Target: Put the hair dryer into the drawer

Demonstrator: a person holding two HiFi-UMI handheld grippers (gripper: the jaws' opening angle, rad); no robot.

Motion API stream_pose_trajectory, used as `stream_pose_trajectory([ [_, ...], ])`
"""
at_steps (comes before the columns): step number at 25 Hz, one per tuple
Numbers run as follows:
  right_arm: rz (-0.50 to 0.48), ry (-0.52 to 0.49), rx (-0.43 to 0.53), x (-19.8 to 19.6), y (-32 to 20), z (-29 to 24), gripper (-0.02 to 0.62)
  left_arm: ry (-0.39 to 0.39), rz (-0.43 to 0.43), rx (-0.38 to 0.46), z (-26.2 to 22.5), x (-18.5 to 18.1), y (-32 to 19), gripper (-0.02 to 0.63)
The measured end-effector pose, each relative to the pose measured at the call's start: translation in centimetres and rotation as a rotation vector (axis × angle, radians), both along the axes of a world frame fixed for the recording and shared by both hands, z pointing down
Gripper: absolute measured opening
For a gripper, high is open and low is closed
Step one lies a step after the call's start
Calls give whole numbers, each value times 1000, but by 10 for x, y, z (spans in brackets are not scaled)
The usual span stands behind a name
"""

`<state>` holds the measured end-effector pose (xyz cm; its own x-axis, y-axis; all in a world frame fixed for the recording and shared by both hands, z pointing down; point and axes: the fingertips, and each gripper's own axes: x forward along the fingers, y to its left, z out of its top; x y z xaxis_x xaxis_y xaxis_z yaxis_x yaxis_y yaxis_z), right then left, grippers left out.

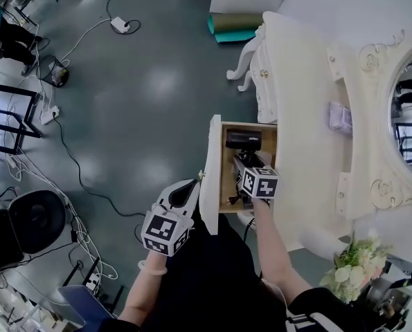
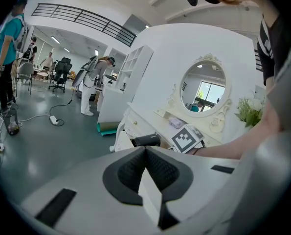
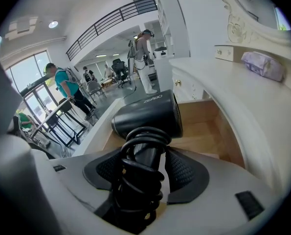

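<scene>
Head view: hair dryer (image 1: 242, 140) handle under right tongs (image 1: 242, 163).

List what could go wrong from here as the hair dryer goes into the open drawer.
1. The cord is coiled round the handle just where the right claw grips it. On release, a loop may catch on the claw and drag the hair dryer back up.
2. The drawer is narrow and the barrel lies across it. Lowered off-line, the barrel might knock a drawer wall, or loose cord might hang over the edge and block closing.
</scene>
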<state>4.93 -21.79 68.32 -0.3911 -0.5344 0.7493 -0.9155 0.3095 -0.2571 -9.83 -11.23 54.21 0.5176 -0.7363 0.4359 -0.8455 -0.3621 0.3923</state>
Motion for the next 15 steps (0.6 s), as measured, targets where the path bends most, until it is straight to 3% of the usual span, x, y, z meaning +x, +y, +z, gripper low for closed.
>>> stream_pose_trajectory([
  [15, 19, 8, -57, 1, -5, 40, 285, -9, 21, -47, 20, 3, 6, 20],
])
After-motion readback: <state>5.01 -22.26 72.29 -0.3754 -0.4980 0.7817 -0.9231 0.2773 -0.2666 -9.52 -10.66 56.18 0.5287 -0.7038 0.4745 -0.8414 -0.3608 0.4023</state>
